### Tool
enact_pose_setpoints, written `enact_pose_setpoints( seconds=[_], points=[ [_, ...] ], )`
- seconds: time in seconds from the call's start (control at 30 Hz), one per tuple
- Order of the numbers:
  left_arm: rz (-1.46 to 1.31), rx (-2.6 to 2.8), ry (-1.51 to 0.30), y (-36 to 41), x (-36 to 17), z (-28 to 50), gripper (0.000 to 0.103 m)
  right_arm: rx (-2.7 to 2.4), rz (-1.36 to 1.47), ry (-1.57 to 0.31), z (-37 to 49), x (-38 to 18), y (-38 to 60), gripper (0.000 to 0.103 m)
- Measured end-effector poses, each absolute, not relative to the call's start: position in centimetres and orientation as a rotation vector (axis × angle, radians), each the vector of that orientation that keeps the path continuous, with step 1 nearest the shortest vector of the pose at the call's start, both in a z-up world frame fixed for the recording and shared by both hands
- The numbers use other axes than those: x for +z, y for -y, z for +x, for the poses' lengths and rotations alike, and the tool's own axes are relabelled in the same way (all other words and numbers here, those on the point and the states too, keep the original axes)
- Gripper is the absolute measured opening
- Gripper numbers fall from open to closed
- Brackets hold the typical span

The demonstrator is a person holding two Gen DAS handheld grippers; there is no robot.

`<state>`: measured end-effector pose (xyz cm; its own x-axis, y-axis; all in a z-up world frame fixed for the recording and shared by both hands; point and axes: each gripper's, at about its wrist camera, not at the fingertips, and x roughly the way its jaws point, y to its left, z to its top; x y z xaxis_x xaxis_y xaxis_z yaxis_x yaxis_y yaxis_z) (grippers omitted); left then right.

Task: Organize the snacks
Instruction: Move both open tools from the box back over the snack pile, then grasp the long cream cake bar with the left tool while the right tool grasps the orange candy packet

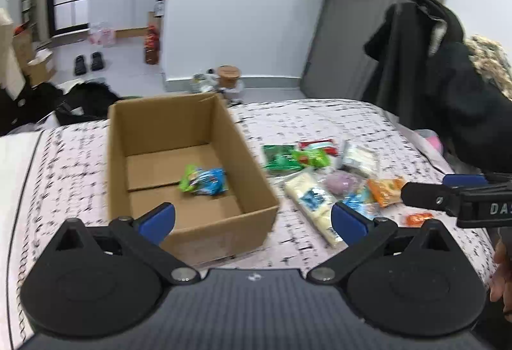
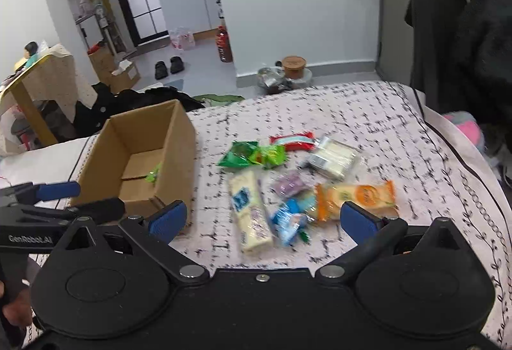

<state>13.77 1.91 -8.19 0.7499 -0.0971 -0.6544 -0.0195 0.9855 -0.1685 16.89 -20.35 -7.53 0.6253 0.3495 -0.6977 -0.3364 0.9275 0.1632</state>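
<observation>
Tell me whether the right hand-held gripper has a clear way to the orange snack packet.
Probably yes: the right hand-held gripper is open and empty, and the orange snack packet lies uncovered just ahead.

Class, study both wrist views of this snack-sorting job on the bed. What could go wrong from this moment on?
1. The loose snacks lie overlapped, so the open right gripper might pinch two wrappers at once.
2. The cardboard box sits on a soft bedspread; a knock from the open left gripper could tip or slide it.
3. The two grippers are close together, so they may collide.
</observation>
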Motion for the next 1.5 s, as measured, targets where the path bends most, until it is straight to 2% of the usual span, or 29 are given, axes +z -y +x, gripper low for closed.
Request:
enact_pose_setpoints(
  seconds=[0.53,0.6,0.73,0.97,1.03,1.1,1.2,1.5],
  points=[
    [-0.14,-0.139,-0.734,1.8,-7.7,17.6,0.102,0.283,0.069,-0.816,17.8,-8.8,25.3,0.102],
    [-0.157,-0.144,-0.741,2.3,-7.7,18.4,0.101,0.269,0.088,-0.829,18.1,-9.3,26.0,0.098],
    [-0.169,-0.146,-0.725,3.1,-7.8,19.2,0.1,0.251,0.129,-0.864,18.7,-10.4,27.3,0.084],
    [-0.187,-0.13,-0.758,4.8,-8.8,20.6,0.084,0.229,0.188,-0.924,19.7,-12.5,28.9,0.063],
    [-0.191,-0.126,-0.777,5.3,-9.4,21.0,0.078,0.224,0.212,-0.946,20.1,-13.2,29.3,0.061],
    [-0.189,-0.128,-0.797,5.8,-9.9,21.4,0.071,0.223,0.232,-0.967,20.6,-13.9,29.6,0.059],
    [-0.187,-0.128,-0.822,6.5,-10.8,22.0,0.067,0.223,0.248,-0.996,21.0,-14.9,29.9,0.058],
    [-0.162,-0.061,-0.877,7.8,-13.5,23.6,0.064,0.187,0.273,-1.054,22.5,-17.5,30.7,0.058]
  ],
)
